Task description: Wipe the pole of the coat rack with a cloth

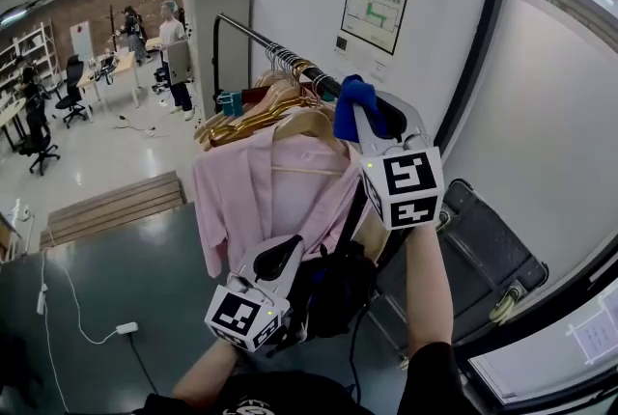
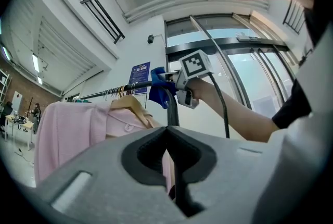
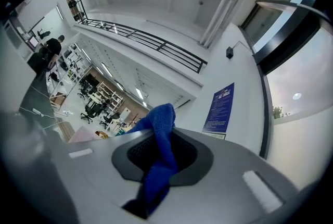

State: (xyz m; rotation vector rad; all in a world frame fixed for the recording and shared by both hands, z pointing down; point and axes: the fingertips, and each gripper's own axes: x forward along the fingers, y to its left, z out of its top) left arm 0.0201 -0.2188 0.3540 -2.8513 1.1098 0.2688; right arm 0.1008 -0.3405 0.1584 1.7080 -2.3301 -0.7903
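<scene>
A black coat rack (image 1: 253,37) stands along a white wall, and its horizontal pole (image 1: 241,29) carries a row of wooden hangers (image 1: 256,114). A pink shirt (image 1: 256,191) hangs from the pole near its end, at the front of that row. The left tool (image 1: 280,259) sits below the pole, beside the shirt's hem. The left gripper view shows its jaws closed on the rack's dark upright post (image 2: 172,111), which runs down between them. The right tool (image 1: 372,119) is raised to the end of the pole, where the bar bends downward. Its jaws are clamped on a blue cloth (image 1: 350,95), bunched between the pads and spilling out above them. The cloth lies against the pole at that bend, just past the last hanger.
</scene>
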